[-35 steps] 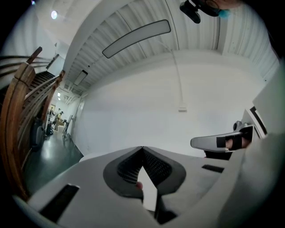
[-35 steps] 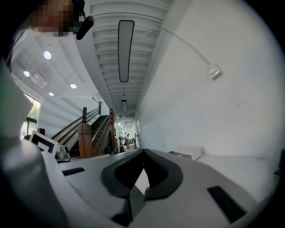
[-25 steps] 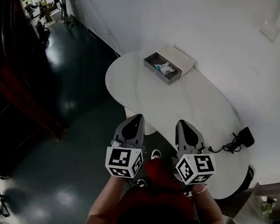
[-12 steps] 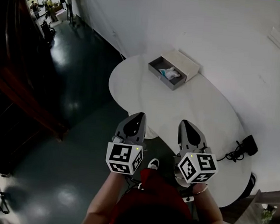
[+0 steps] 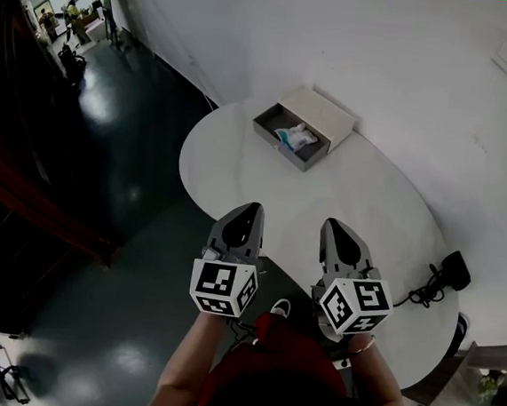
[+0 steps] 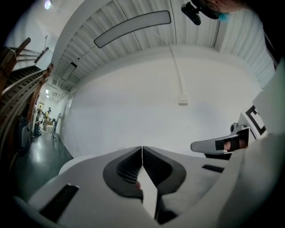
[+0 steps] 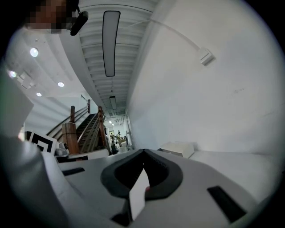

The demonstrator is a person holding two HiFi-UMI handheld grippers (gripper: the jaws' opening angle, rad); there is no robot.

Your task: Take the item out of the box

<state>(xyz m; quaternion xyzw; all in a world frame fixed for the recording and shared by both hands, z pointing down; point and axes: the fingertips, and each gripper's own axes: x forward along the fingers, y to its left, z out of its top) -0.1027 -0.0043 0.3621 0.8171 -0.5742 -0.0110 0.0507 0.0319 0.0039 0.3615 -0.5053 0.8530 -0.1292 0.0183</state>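
A shallow grey box lies open at the far end of the white oval table, near the wall. A small white and teal item rests inside it. My left gripper and right gripper hover side by side at the table's near edge, well short of the box. Both point level toward it. In the left gripper view the jaws meet in a closed line at my left gripper, empty. In the right gripper view my right gripper is shut too, with the box low ahead.
A black charger with a coiled cable lies on the table's right end. A white wall backs the table. Dark glossy floor spreads to the left, with a wooden staircase and people far down the hall.
Both grippers have advanced a little toward the table, side by side and still shut. The box and its item have not moved on the table.
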